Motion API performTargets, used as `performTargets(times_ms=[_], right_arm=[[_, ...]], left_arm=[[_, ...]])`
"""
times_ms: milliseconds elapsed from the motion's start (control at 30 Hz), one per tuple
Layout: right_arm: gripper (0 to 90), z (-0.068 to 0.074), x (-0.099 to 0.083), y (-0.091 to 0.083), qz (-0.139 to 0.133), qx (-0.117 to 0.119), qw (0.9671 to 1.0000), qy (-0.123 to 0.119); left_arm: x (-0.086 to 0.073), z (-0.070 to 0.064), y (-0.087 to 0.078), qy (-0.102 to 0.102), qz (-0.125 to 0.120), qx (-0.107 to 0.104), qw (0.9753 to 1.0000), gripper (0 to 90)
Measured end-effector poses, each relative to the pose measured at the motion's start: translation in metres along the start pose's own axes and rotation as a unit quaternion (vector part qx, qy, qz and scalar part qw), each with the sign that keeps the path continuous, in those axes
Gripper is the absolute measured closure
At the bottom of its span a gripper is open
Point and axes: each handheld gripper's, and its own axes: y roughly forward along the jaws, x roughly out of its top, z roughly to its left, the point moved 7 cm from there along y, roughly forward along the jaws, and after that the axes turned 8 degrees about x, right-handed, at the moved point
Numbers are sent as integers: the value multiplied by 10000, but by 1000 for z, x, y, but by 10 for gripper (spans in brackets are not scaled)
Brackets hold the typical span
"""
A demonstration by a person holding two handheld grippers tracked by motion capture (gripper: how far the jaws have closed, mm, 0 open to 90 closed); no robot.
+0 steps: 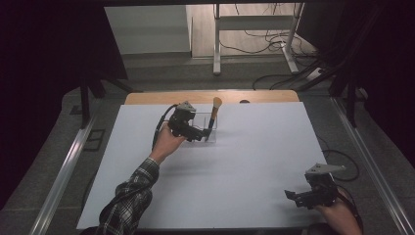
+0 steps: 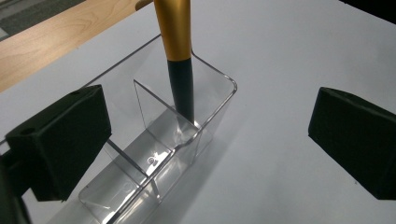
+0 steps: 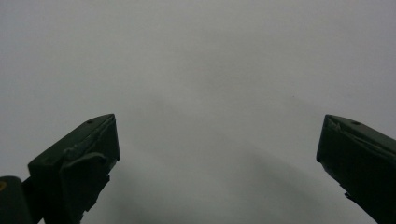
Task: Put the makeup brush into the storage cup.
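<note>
A makeup brush (image 1: 214, 113) with a gold and black handle (image 2: 180, 56) stands tilted in the end compartment of a clear plastic organizer (image 2: 154, 154) at the back of the white table. My left gripper (image 1: 198, 133) hovers right at the organizer (image 1: 203, 126), open, its jaws wide on either side of the box and touching nothing. My right gripper (image 1: 296, 197) rests near the front right corner of the table, open, with bare white surface between its jaws (image 3: 210, 140).
The white table top (image 1: 244, 161) ends in a wooden strip (image 1: 147, 98) at the back. Metal rails run along both sides. A desk frame and cables (image 1: 274, 44) lie on the floor beyond.
</note>
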Motion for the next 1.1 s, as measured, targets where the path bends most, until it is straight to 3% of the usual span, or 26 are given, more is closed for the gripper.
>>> performTargets(times_ms=[567, 1100], right_arm=[[0, 0, 0, 0, -2, 11, 10000, 0], [0, 0, 0, 0, -2, 22, 10000, -15]], left_arm=[[-8, -1, -14, -97, -65, -38, 9999, 0], [-18, -8, -23, -46, 72, -152, 9998, 0]])
